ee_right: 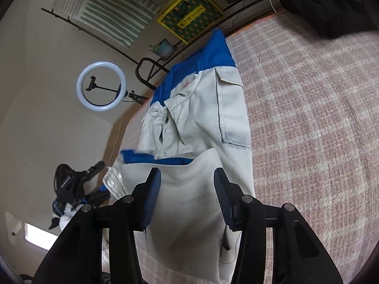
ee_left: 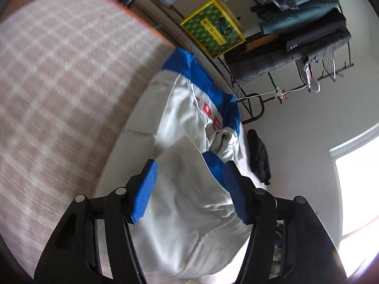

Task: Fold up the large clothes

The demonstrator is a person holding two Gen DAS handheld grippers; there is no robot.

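Jacket (ee_left: 189, 123), white and blue: red capital letters printed on the white cloth, partly hidden by folds; "P" and "E" can be made out in the left wrist view, the rest cut off.
Yellow-framed box (ee_right: 190, 15), green star pattern: a yellow label strip with dark characters, too small and blurred to read in either view.

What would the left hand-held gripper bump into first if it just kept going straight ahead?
Most likely the white and blue jacket on the checked bed cover. The left hand-held gripper points down at it with open jaws, the cloth lying between them. How close it is remains unclear.
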